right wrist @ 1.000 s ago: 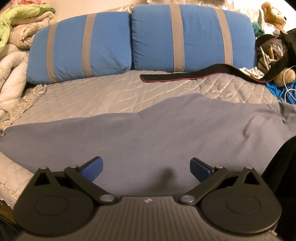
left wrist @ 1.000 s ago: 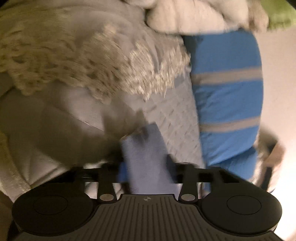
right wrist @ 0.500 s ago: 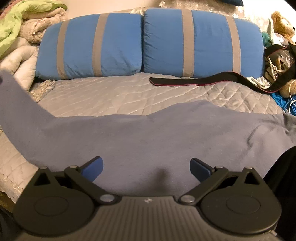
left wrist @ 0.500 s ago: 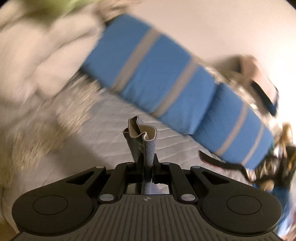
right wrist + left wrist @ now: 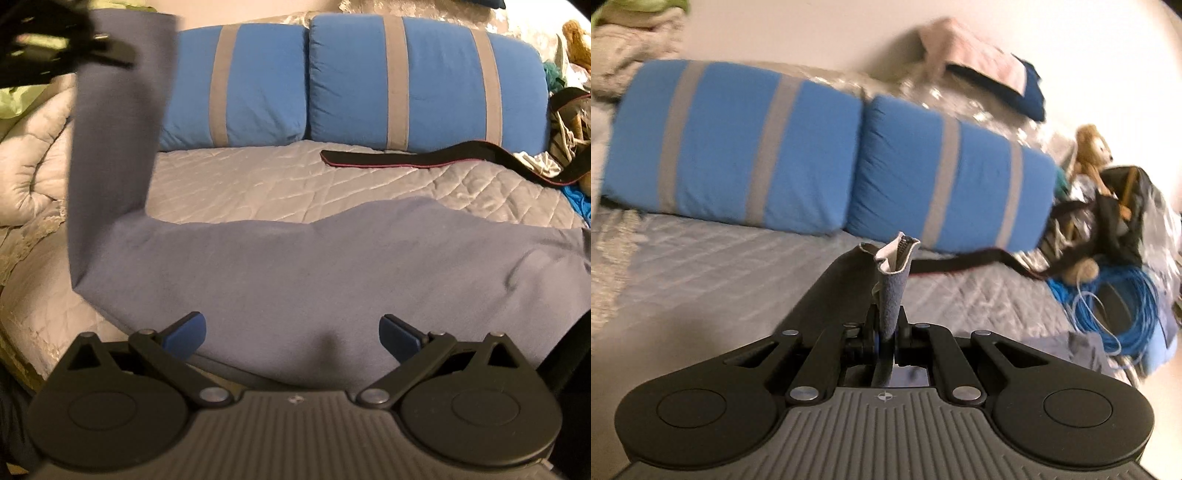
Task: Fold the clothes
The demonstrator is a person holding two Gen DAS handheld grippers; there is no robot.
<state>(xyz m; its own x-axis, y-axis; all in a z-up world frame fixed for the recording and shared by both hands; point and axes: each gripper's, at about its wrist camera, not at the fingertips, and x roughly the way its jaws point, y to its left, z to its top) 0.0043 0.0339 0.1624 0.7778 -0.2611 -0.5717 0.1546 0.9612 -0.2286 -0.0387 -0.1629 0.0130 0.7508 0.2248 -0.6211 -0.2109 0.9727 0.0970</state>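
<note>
A grey-blue garment [image 5: 314, 273] lies spread across the quilted bed [image 5: 258, 177]. Its left end [image 5: 118, 122] is lifted high. My left gripper [image 5: 885, 332] is shut on that end; a pinched fold with a pale lining and a zipper [image 5: 892, 280] sticks up between its fingers. In the right wrist view the left gripper [image 5: 55, 40] shows blurred at the top left, holding the raised cloth. My right gripper [image 5: 291, 336] is open and empty, just above the garment's near edge.
Two blue pillows with grey stripes [image 5: 406, 77] lie at the head of the bed. A black strap [image 5: 424, 157] lies before them. White bedding [image 5: 29, 166] is heaped at left. A teddy bear [image 5: 1089, 151], a dark bag and coiled blue cable [image 5: 1123, 306] are at right.
My left gripper has shut on the garment's left end and lifted it high off the bed, swinging toward the pillows. My right gripper has stayed open over the cloth.
</note>
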